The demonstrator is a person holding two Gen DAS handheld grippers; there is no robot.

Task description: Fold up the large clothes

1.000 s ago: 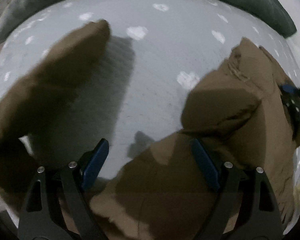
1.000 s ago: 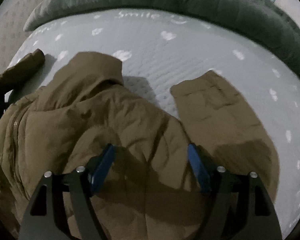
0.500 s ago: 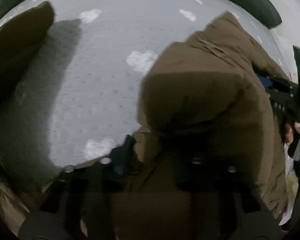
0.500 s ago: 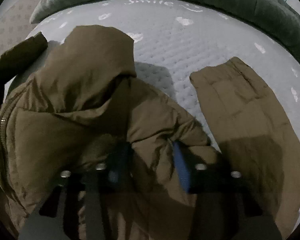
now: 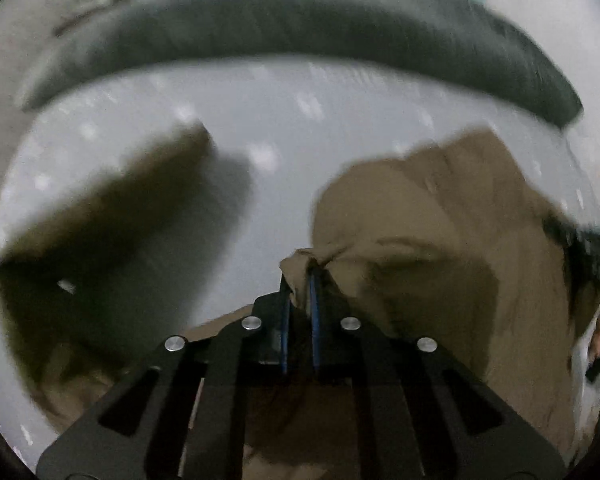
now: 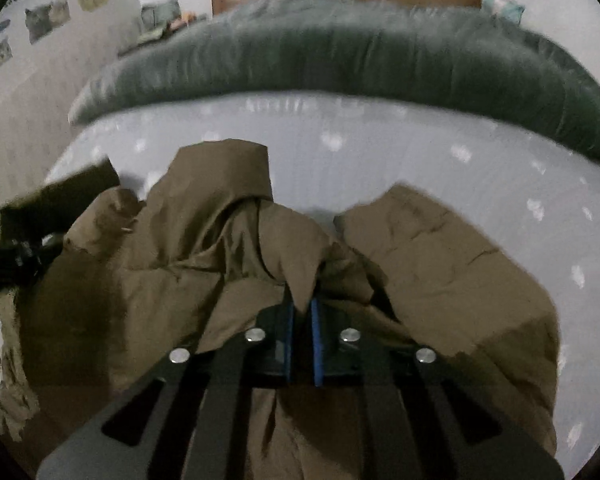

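Jacket (image 6: 204,264): brown and puffy, bunched on the bed (image 6: 380,152), sleeves spread to either side.
Left gripper (image 5: 299,280): clamped on a pinch of jacket fabric.
Right gripper (image 6: 301,304): jaws closing, fabric nipped between them.
Duvet (image 6: 340,52): grey, heaped behind.

I see a brown padded coat (image 6: 204,264) of smooth, faintly shiny cloth, creased. The bed sheet (image 6: 380,160) beneath looks quilted and matt. The far grey bolster (image 6: 340,52) looks plush. My grippers' fingers (image 6: 315,344) are matt black plastic with bright metal rivets.
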